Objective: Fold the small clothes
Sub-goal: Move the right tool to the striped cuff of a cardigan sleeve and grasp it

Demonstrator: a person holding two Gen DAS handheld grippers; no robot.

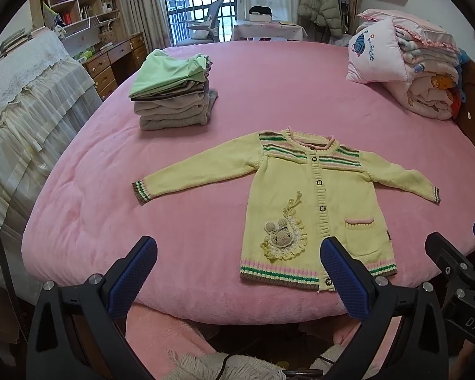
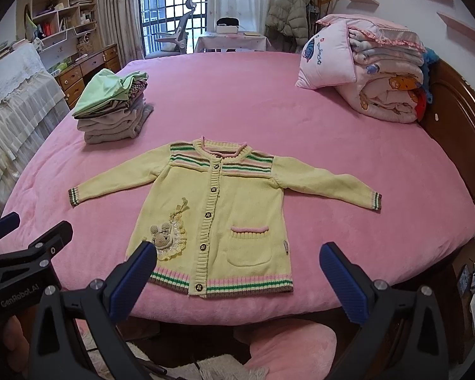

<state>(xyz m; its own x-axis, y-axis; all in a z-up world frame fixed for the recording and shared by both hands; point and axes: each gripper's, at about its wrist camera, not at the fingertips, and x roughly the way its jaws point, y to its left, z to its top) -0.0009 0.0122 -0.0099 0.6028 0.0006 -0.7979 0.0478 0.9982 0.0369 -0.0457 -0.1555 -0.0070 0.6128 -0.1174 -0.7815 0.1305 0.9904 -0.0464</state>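
Observation:
A small yellow knit cardigan with striped yoke, cuffs and hem lies flat and buttoned on the pink bed, sleeves spread out; it also shows in the right wrist view. My left gripper is open and empty, held off the bed's near edge by the cardigan's hem. My right gripper is open and empty, just short of the hem. Each gripper shows at the edge of the other's view: the right one and the left one.
A stack of folded clothes with a green piece on top sits at the far left of the bed. A pillow and folded quilts are piled far right by the wooden headboard. A pink cushion lies on the floor below.

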